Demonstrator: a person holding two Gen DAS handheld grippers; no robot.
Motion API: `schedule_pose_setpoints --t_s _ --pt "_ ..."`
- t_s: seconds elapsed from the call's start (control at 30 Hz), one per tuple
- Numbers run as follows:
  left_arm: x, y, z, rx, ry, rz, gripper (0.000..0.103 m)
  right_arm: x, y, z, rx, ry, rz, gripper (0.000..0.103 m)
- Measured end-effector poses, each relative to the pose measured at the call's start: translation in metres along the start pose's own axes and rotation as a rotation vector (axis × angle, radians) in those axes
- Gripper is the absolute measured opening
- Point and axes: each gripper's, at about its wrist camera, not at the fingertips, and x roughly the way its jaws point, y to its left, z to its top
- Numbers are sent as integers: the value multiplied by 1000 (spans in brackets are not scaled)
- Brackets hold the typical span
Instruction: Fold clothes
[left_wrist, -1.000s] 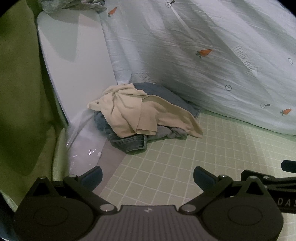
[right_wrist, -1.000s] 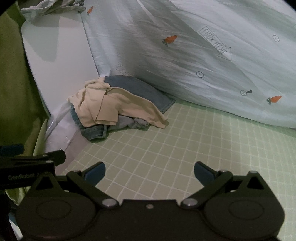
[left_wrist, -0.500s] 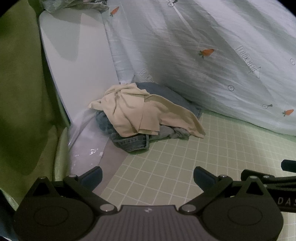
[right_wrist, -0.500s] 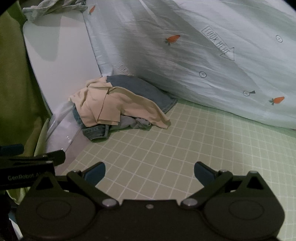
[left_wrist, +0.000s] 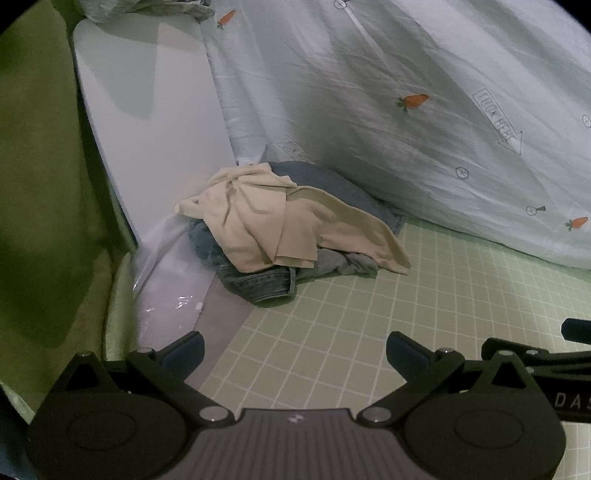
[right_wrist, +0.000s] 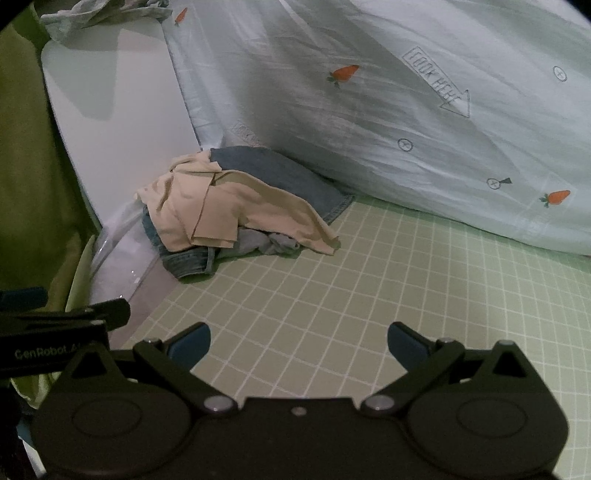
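Observation:
A pile of clothes lies on the green checked mat (left_wrist: 369, 332) in the far left corner. A cream garment (left_wrist: 273, 221) is draped on top of blue denim jeans (left_wrist: 258, 284) and a grey piece (left_wrist: 343, 264). The same cream garment (right_wrist: 207, 210) and jeans (right_wrist: 284, 173) show in the right wrist view. My left gripper (left_wrist: 295, 350) is open and empty, well short of the pile. My right gripper (right_wrist: 299, 343) is open and empty too, beside the left one and equally far from the pile.
A pale blue sheet with carrot prints (left_wrist: 406, 110) slopes down behind the pile. A white board (left_wrist: 147, 129) stands at its left, with clear plastic (left_wrist: 166, 288) at its foot. Green fabric (left_wrist: 44, 184) hangs at the far left.
Both grippers have moved a little closer to the clothes pile. Both stay open; the pile has not moved.

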Motion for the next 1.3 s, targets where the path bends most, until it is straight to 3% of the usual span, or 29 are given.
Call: schedule_pose_setpoints --t_s 0.5,0.83,1.0,1.23,1.3 --pt "35 -14 26 -4 -4 -8 103 23 -11 19 4 1 -16 103" --pt "78 -17 65 -21 -28 -5 103 69 -10 71 -48 -30 -13 103" --pt "118 -3 100 -45 -38 13 103 110 -3 111 -82 -56 -12 103" --pt "207 37 139 -109 37 62 101 195 14 164 -125 -71 -20 102" --pt "239 48 146 -120 75 63 90 227 17 172 -132 -59 -15 97"
